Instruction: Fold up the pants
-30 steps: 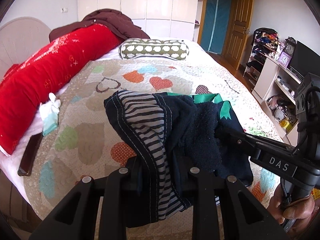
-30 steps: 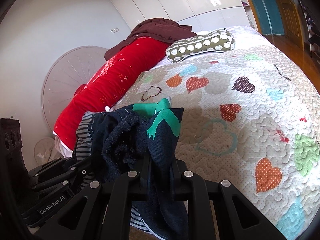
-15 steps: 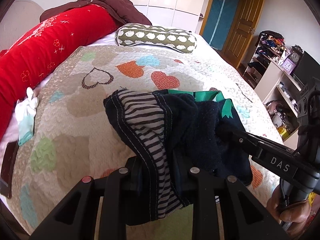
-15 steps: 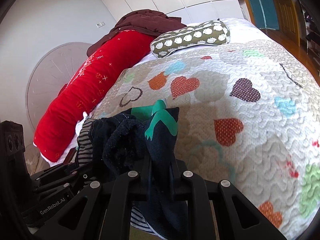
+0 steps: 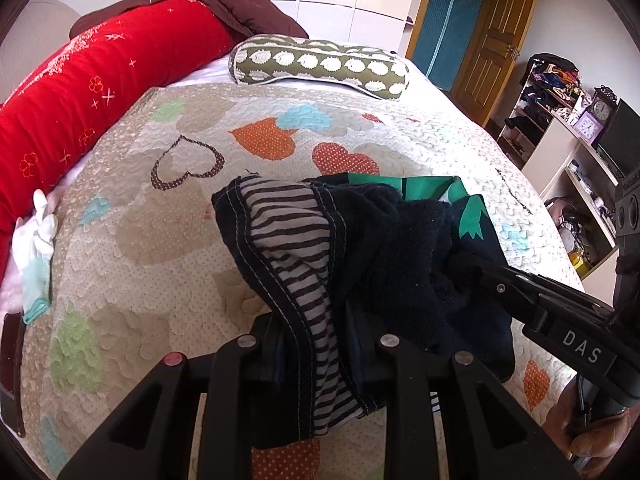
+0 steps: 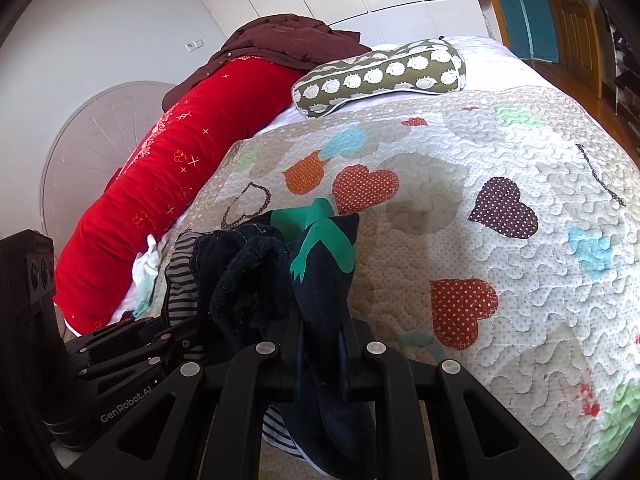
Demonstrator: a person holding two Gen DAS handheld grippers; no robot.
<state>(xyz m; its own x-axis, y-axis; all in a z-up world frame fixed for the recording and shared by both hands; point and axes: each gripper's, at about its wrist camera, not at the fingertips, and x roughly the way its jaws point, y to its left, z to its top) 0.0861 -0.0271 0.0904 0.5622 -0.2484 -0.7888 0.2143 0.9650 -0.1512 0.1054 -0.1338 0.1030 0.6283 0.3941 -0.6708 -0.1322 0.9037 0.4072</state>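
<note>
A bed [image 5: 132, 264] under a heart-patterned quilt fills both views, with a long red bolster [image 5: 100, 92] along its far side and a green spotted pillow [image 5: 320, 66] near the head. Above the quilt hang the bunched dark pants [image 5: 384, 248], striped lining showing. The left gripper [image 5: 316, 344] has its jaws pinching the striped waistband; the right gripper [image 6: 320, 344] has its jaws pinching the green-printed fabric.
</note>
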